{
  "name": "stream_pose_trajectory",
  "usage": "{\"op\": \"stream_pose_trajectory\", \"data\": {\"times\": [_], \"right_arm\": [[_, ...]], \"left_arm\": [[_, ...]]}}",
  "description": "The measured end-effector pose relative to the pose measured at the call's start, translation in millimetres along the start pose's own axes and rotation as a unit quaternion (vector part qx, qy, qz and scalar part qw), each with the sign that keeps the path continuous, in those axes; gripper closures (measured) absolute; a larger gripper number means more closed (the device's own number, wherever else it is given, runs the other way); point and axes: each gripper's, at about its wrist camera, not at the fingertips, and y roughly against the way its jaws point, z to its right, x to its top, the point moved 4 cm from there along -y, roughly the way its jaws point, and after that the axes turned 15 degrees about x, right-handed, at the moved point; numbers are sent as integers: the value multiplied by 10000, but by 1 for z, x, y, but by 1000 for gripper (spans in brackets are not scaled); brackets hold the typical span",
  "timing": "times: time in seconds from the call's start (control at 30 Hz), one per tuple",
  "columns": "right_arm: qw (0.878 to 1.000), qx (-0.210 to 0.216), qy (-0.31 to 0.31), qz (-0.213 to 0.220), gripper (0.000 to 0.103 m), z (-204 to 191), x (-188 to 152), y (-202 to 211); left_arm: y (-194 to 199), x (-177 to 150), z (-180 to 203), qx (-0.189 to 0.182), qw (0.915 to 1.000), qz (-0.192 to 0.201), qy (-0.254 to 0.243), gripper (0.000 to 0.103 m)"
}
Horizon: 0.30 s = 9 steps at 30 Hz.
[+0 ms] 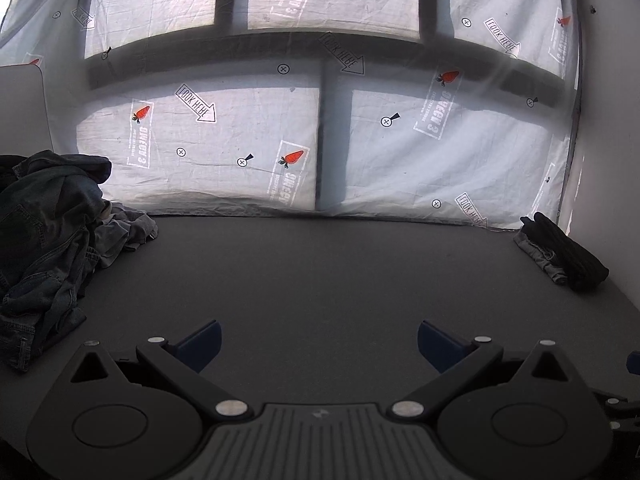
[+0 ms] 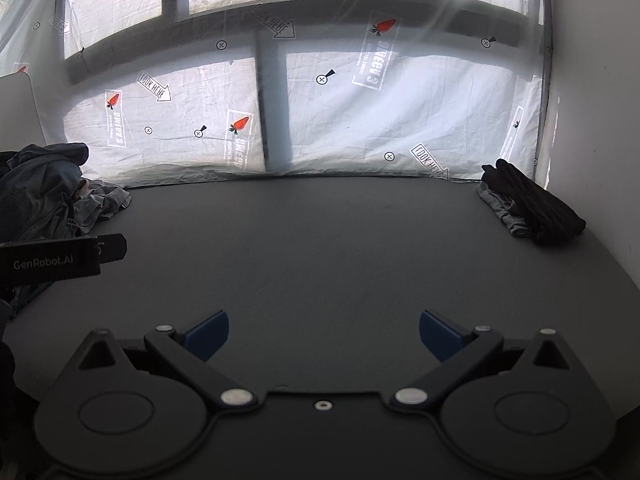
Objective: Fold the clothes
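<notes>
A heap of unfolded clothes, dark denim (image 1: 44, 240) over a grey garment (image 1: 124, 230), lies at the far left of the dark grey table (image 1: 320, 272); it also shows in the right wrist view (image 2: 44, 200). A folded black garment (image 1: 568, 254) on a folded grey one (image 1: 540, 254) sits at the far right corner, also in the right wrist view (image 2: 532, 204). My left gripper (image 1: 319, 344) is open and empty above the table's near middle. My right gripper (image 2: 324, 336) is open and empty, to the right of the left one. The left gripper's body (image 2: 60, 258) shows at the right view's left edge.
A backlit white sheet (image 1: 320, 120) printed with carrots and arrows hangs behind the table's far edge. A white wall (image 2: 592, 100) closes the right side. A pale chair back (image 1: 20, 108) stands at the far left.
</notes>
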Motion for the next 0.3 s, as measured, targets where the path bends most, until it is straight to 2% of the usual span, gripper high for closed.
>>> {"op": "stream_pose_trajectory", "data": {"times": [0.3], "right_arm": [[10000, 10, 57, 25, 0, -12, 1, -4]], "left_arm": [[-4, 2, -9, 10, 10000, -22, -41, 0]]}}
